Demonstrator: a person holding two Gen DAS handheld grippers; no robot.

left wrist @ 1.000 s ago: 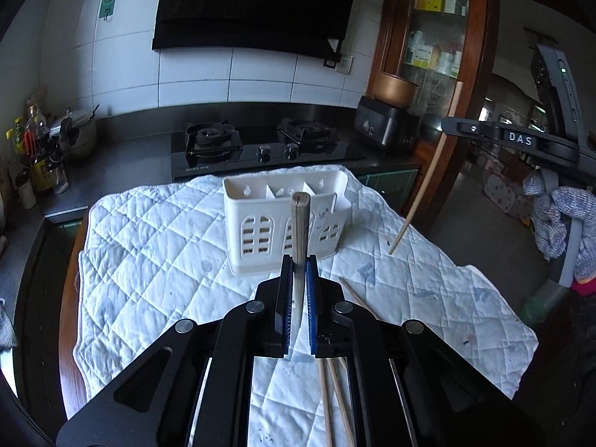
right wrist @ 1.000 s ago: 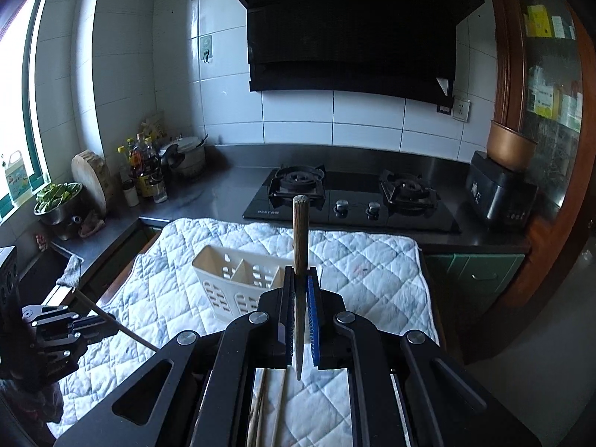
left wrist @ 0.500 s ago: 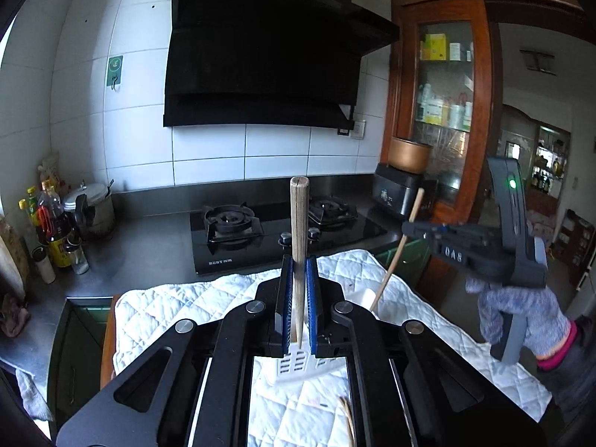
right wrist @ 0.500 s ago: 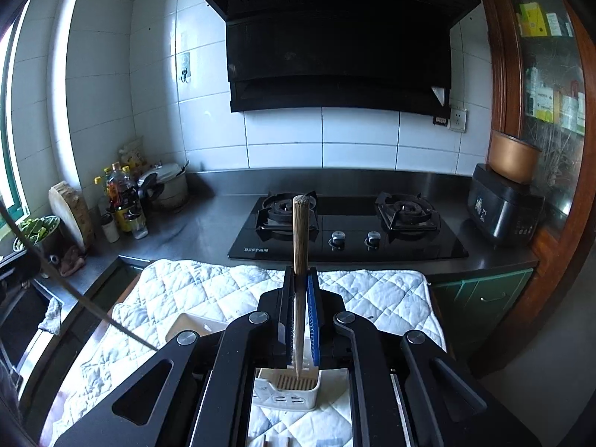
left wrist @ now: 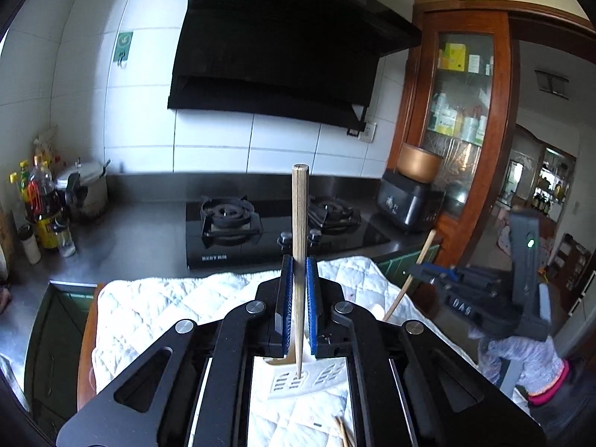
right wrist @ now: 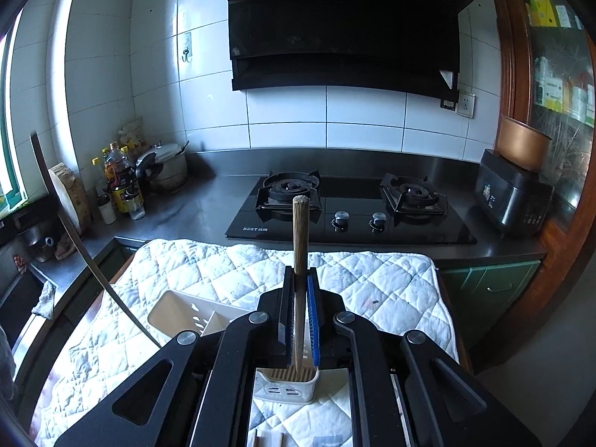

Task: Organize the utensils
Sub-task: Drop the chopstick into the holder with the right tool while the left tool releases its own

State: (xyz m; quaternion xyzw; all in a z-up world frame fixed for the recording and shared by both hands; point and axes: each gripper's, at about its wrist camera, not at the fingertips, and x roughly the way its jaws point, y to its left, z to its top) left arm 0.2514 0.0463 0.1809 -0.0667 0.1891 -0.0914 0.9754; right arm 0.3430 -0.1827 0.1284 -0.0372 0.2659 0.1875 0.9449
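Each gripper, left (left wrist: 297, 298) and right (right wrist: 301, 305), clamps one upright chopstick (left wrist: 299, 223) (right wrist: 300, 231) above the near white caddy (right wrist: 287, 385).

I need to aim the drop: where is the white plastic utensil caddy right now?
In the right wrist view the white plastic utensil caddy sits on the white quilted cloth, directly below the right gripper and its wooden chopstick.

Both wrist cameras are looking forward along their claws, slightly downward, close above the quilt (left wrist: 178, 305) (right wrist: 231, 275). Both are facing the stove (left wrist: 238, 223) (right wrist: 350, 208), hood and tiled wall, the shared part.
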